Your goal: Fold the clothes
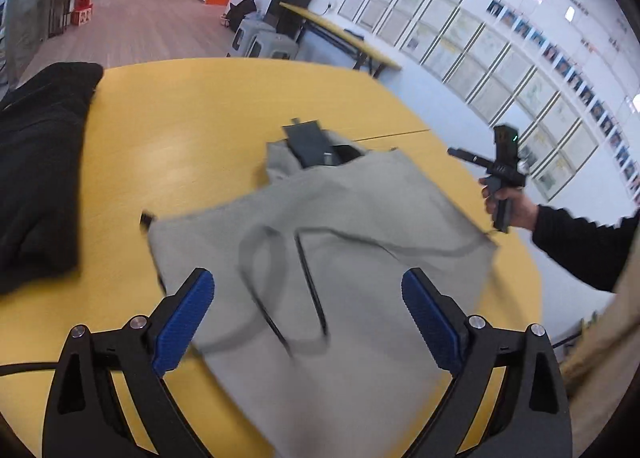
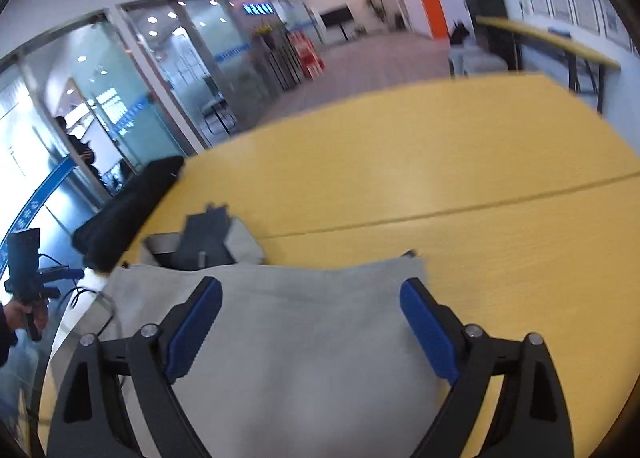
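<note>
A grey garment (image 1: 340, 258) lies spread on the yellow table (image 1: 200, 118), with dark drawstrings looping across it and a dark lining showing at its far end. My left gripper (image 1: 308, 290) hovers open above its near part, holding nothing. In the left wrist view the right gripper's body (image 1: 500, 170) is held in a hand off the garment's right edge. The right wrist view shows the same grey garment (image 2: 304, 338) under my open right gripper (image 2: 312, 298), whose blue pads are wide apart and hold nothing.
A black garment (image 1: 36, 178) lies piled at the table's left edge, also seen as the black garment (image 2: 128, 210). A seam (image 2: 480, 206) runs across the yellow table. Another yellow table (image 1: 340, 34) and grey stools (image 1: 264, 42) stand beyond. A person's dark sleeve (image 1: 580, 250) reaches in.
</note>
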Available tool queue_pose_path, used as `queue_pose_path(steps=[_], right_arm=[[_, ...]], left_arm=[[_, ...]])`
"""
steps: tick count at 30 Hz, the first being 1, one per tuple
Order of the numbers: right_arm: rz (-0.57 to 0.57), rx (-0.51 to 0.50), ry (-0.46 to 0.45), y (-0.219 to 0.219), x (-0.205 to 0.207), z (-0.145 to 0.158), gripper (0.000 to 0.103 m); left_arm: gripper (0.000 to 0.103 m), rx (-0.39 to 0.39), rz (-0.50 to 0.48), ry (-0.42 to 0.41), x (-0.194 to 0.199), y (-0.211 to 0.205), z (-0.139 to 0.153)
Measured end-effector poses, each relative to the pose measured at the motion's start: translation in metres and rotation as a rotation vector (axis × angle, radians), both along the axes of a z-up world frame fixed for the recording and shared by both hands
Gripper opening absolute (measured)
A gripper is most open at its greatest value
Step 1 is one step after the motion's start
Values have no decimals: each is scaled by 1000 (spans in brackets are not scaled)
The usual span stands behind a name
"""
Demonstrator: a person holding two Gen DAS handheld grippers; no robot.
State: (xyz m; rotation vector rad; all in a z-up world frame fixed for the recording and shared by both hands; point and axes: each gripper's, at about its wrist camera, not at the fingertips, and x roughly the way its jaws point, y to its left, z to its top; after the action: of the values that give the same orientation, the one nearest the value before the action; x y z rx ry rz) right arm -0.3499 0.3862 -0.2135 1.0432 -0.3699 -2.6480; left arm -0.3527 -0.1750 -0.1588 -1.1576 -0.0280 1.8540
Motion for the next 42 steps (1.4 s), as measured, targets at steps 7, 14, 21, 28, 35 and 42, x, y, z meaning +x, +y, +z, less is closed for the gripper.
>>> queue_pose_path(steps=[7,14,21,28,35,42], right_arm=[[23,-83,-68,16,135,30,98],[-54,-260,-267,32,233,-17,99],[-240,-445,-269,0,223,-69,99],[-396,-475,-203,-40,190,-96,100],[-585,-453,-150,-32,184,-102,12],[-624,-499,-23,-5,181,-81,5]], left_arm=[[101,121,-25,-267,132,-81,58],[101,-44,5,-324,171,-65,-2],[100,-183,-157,-153,86,49,-61],[100,-353,-387,-72,56,108,-115],[102,-225,-369,61,67,83,-117],[102,-208,-347,59,89,95,-85]])
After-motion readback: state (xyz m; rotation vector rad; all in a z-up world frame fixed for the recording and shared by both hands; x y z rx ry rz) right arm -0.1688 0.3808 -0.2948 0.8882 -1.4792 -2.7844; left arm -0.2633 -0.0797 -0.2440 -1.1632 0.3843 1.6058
